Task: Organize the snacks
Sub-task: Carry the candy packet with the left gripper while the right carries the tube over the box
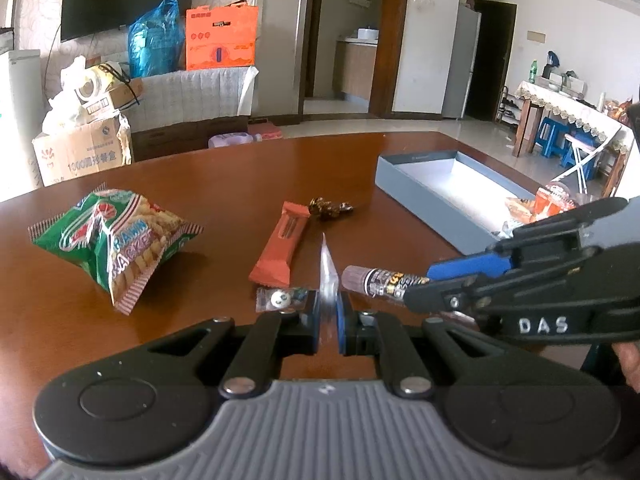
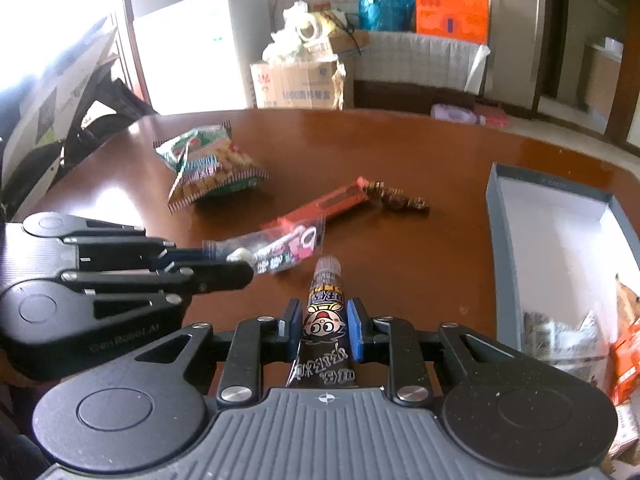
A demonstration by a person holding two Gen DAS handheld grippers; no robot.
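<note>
My left gripper (image 1: 329,320) is shut on a clear candy packet (image 1: 328,276) held edge-on above the brown table (image 1: 200,168); from the right wrist view the same packet (image 2: 280,248) shows pink print. My right gripper (image 2: 323,330) is shut on a dark tube-shaped snack (image 2: 326,304), which the left wrist view shows sticking out to the left as the tube snack (image 1: 380,282). A green cracker bag (image 1: 116,240), an orange bar (image 1: 280,248) and a dark wrapped candy (image 1: 332,208) lie on the table. A grey box (image 1: 424,196) sits at the right.
The grey box (image 2: 496,216) holds several snack packets at its near end (image 2: 568,332). A small clear packet with a round candy (image 1: 280,299) lies just in front of my left fingers. Cardboard boxes, bags and a cabinet stand beyond the table's far edge.
</note>
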